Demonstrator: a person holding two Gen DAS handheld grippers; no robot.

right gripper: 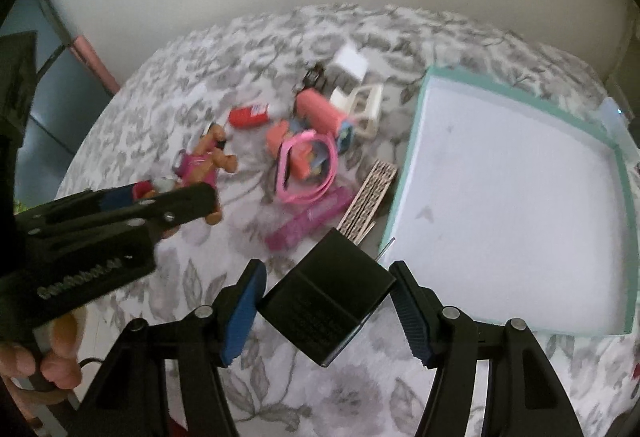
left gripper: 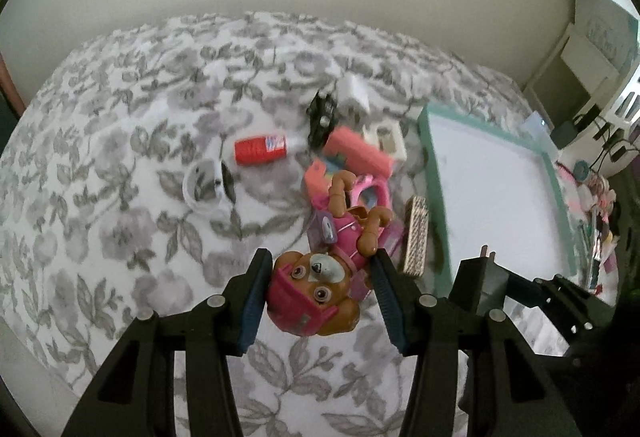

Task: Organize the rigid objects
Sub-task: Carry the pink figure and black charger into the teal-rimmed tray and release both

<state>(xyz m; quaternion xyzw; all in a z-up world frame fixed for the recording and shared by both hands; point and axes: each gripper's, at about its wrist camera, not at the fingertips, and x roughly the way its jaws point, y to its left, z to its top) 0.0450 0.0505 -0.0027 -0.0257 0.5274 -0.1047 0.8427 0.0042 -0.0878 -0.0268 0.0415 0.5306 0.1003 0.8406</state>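
My left gripper [left gripper: 320,265] is shut on a brown and pink toy dog [left gripper: 316,289], holding its head between the blue pads above the bedspread. In the right wrist view the dog [right gripper: 200,165] hangs from the left gripper [right gripper: 160,197] at the left. My right gripper [right gripper: 328,277] is shut on a black power adapter [right gripper: 326,301], held by its corners. The adapter also shows in the left wrist view [left gripper: 482,285] at the right. A shallow teal-rimmed white box [right gripper: 430,141] lies empty at the right, also in the left wrist view [left gripper: 434,165].
A pile of objects lies on the floral bedspread [left gripper: 120,197]: a red bottle [left gripper: 260,151], a white ring [left gripper: 204,187], a black toy [left gripper: 320,113], a pink block [right gripper: 320,109], pink goggles [right gripper: 306,167], a patterned wooden strip [right gripper: 368,197], a magenta case [right gripper: 308,223]. A cluttered shelf [left gripper: 592,85] stands far right.
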